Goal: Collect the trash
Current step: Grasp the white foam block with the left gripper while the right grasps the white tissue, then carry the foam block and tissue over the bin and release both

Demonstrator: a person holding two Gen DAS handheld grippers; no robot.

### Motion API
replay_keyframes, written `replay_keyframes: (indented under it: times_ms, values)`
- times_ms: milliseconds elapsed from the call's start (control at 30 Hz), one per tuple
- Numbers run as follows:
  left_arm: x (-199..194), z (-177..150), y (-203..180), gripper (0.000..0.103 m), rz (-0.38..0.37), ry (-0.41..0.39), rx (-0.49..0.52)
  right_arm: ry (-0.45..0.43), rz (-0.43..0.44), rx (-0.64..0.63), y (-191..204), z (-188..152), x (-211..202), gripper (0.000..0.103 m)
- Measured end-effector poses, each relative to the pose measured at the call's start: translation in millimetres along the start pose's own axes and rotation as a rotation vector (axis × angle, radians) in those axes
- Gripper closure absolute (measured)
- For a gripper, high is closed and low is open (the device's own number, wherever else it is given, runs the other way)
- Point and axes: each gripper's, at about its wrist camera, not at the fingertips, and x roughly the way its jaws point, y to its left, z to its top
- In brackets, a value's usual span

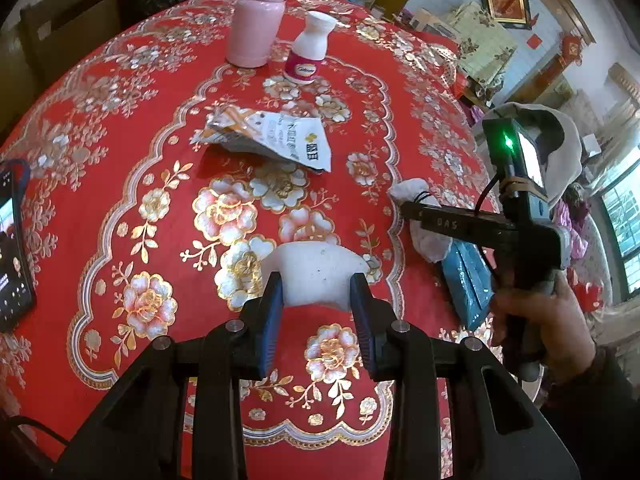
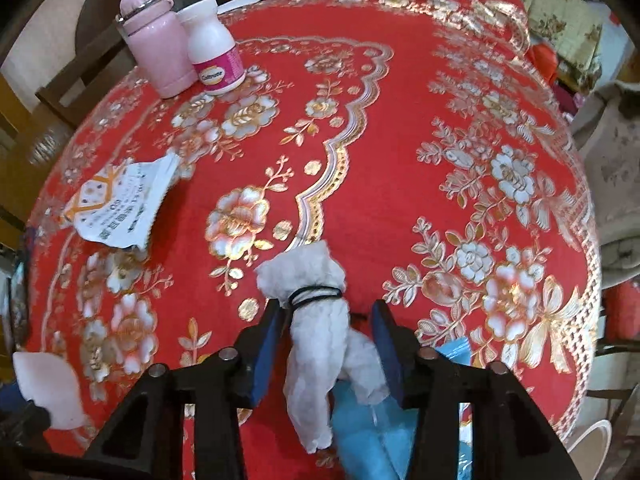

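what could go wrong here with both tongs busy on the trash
The right tongs straddle the tied tissue wad without visibly pinching it, so a lift may leave it behind. The blue packet lies right under that wad and could get caught too. The left tongs grip only the near edge of the white foam piece, which might slip.

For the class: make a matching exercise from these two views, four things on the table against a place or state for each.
Things:
1 white foam piece
2 tied tissue bundle
3 snack wrapper
4 pink flask

Places or states:
A upright beside the white bottle
B lying flat and torn open, mid-table
C clamped in the left tool
D between the right tool's open pads

Pairs: 1-C, 2-D, 3-B, 4-A
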Motion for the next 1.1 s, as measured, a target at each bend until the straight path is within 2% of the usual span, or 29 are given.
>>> replay_keyframes:
  times_ms: [67,133,267,400,600,867,1100]
  values:
    - [1,0,3,0.072,-0.003,0.005,-0.012,0.004,-0.008,-0.001,0,1,-1,0.076]
    - [2,2,5,0.072,-0.003,0.006,-0.018,-0.002,0.004,0.006,1,0,-4,0.082]
    - [2,5,2,0.072,-0.004,0.001,-0.007,-0.023,0.060,0.039,-2,-8,-19,0.083]
    - [6,8,-9,0.072,-0.011,0.007,0.013,-0.035,0.167,0.112,-5,-20,-33,0.083]
    - [13,7,-26,0.072,-0.023,0.023,0.040,-0.057,0.230,0.139,-8,-38,-52,0.083]
    - [18,2,-53,0.072,-0.033,0.036,0.090,-0.086,0.254,0.181,-30,-59,-75,0.083]
    - [23,-7,-107,0.072,-0.077,0.053,0.182,-0.125,0.239,0.249,-70,-89,-101,0.083]
